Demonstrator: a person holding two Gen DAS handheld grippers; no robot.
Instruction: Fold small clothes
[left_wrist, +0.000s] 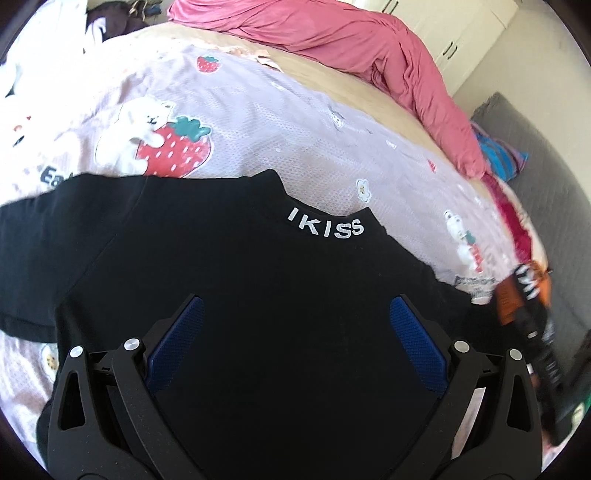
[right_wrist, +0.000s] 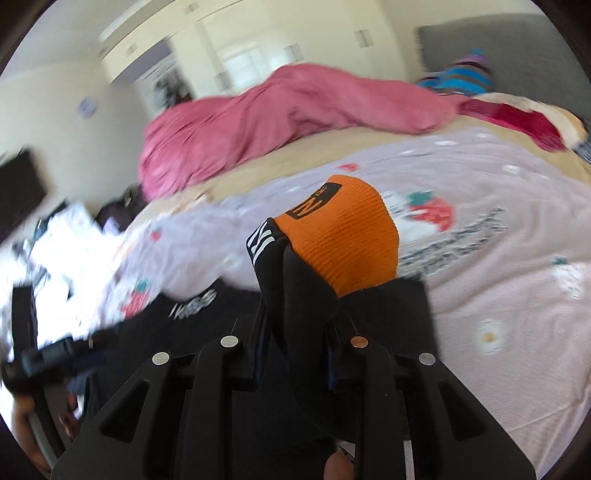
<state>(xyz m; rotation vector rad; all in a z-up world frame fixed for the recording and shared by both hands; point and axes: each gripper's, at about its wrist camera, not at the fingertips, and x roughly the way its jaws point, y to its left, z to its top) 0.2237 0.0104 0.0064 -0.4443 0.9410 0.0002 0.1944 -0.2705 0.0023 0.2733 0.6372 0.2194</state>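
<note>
Bed (left_wrist: 332, 85) with strawberry-and-bear printed sheet (left_wrist: 258, 122); crumpled pink quilt (left_wrist: 332, 33) along its far side; white wardrobe (left_wrist: 461, 37) and grey headboard (left_wrist: 535, 147) beyond.

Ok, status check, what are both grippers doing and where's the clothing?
Left gripper open above the black IKISS top, flat on the bedspread. Right gripper shut on an orange-and-black knit piece, held up. Pink blanket heaped farther back, not in the way.

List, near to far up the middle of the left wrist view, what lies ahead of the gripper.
left gripper → black top with its IKISS collar → strawberry-print sheet → beige bedding → pink blanket
</note>
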